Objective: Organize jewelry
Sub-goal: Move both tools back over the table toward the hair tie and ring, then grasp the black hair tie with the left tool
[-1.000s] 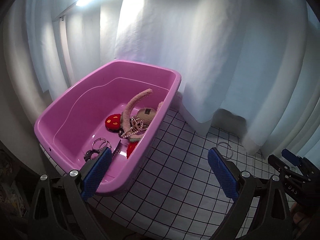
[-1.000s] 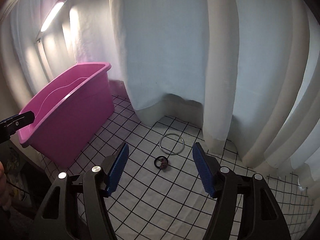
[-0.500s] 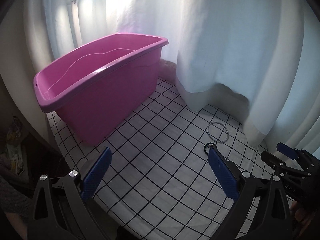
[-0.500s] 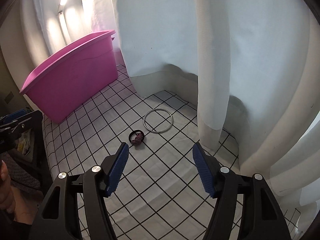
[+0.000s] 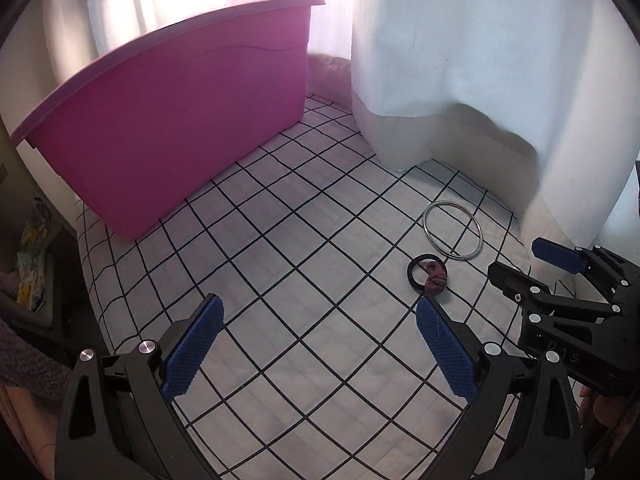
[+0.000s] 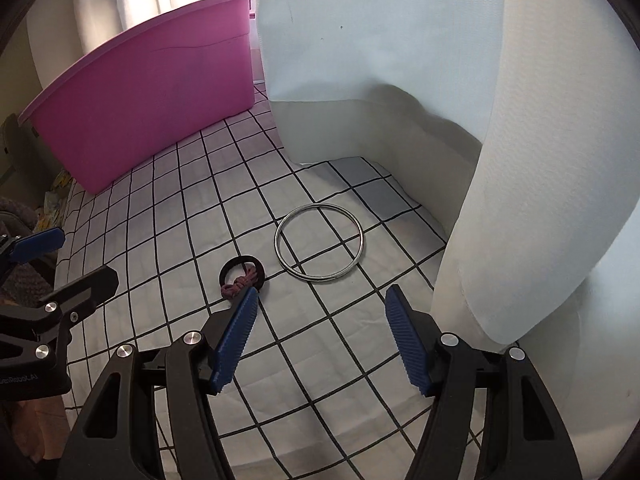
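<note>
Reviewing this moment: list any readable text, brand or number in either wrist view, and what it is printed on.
"DAS": raised letters on the black body of the right gripper, seen in the left wrist view; more may be cut off.
"enRobot.AI": white print on the left gripper body at the right wrist view's edge, start cut off.
Pink bin: no text visible.

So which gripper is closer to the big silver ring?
Right. The right gripper hangs open just short of the silver ring, almost lined up with it. The left gripper is open too, farther back and off to the side.
</note>
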{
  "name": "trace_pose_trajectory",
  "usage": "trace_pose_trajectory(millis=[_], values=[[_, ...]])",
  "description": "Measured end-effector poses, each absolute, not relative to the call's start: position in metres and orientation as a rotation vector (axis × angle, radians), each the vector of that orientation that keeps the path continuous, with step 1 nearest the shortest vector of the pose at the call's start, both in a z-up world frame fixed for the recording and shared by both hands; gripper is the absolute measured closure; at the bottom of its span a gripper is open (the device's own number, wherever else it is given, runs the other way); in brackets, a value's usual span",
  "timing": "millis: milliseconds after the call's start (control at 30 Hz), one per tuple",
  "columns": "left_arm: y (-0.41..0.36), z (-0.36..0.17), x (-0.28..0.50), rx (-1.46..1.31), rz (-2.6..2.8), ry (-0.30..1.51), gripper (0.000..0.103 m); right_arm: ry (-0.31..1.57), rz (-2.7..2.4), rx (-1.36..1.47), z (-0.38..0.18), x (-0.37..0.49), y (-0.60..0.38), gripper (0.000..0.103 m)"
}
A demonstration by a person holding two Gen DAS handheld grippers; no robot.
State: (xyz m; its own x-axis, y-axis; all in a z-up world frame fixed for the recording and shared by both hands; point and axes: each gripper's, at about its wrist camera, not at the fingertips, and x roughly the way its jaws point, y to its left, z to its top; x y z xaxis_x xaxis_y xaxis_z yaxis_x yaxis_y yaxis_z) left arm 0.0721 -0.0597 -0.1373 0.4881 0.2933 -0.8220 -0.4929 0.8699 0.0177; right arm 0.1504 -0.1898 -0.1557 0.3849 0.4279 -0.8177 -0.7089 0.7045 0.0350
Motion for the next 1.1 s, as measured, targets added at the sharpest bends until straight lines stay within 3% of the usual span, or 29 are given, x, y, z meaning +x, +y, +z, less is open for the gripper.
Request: trace_pose_trajectory(millis=[500, 1100], values=[[-0.064, -0.175, 0.103, -0.300, 0.539, 0.958, 0.005, 0.900, 0.862, -0.465, -0.195, 0.189, -0.164, 0.039], [-0.082, -0.191, 0.124, -0.293, 0.488, 0.963, 0.005, 0.870, 0.918, -0.453, -0.201, 0.231, -0.159, 0.029]])
